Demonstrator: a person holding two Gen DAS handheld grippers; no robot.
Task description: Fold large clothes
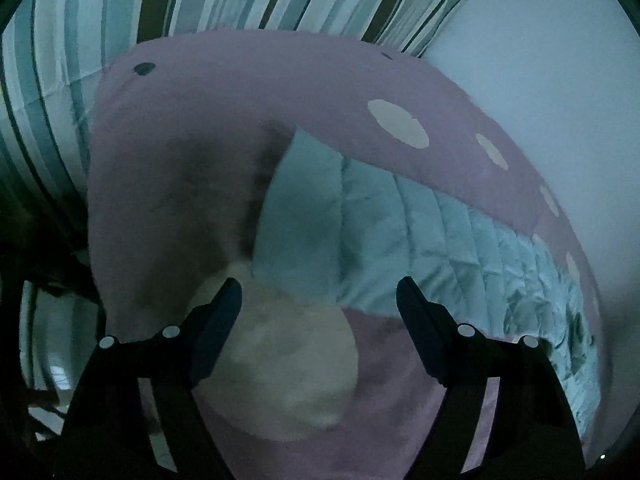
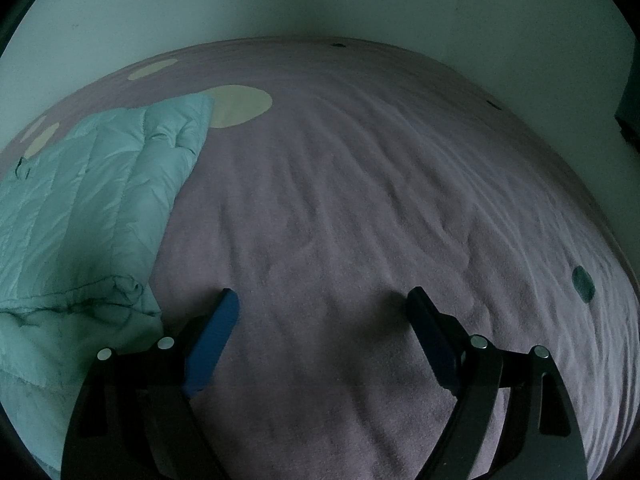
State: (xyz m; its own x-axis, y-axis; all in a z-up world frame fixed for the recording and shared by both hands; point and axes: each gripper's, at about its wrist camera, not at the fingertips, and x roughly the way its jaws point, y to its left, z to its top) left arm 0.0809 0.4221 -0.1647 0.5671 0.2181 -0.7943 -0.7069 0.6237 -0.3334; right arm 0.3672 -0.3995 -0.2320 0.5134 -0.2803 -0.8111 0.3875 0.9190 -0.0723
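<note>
A pale teal quilted garment point(image 1: 400, 232) lies on a purple bedspread point(image 1: 180, 140) with pale round spots. My left gripper point(image 1: 320, 292) hovers open just short of the garment's near edge. Its fingers straddle a large pale spot point(image 1: 288, 360) and hold nothing. In the right wrist view the same garment point(image 2: 100, 200) lies bunched at the left, its folded hem close to the left finger. My right gripper point(image 2: 322, 300) stands open over bare, rippled bedspread point(image 2: 360, 200), beside the garment and not touching it.
Striped bedding point(image 1: 120, 20) lies beyond the bedspread at the top left of the left wrist view. A plain pale wall point(image 2: 320, 0) runs behind the bed. A dark object point(image 2: 628, 92) stands at the far right by the wall.
</note>
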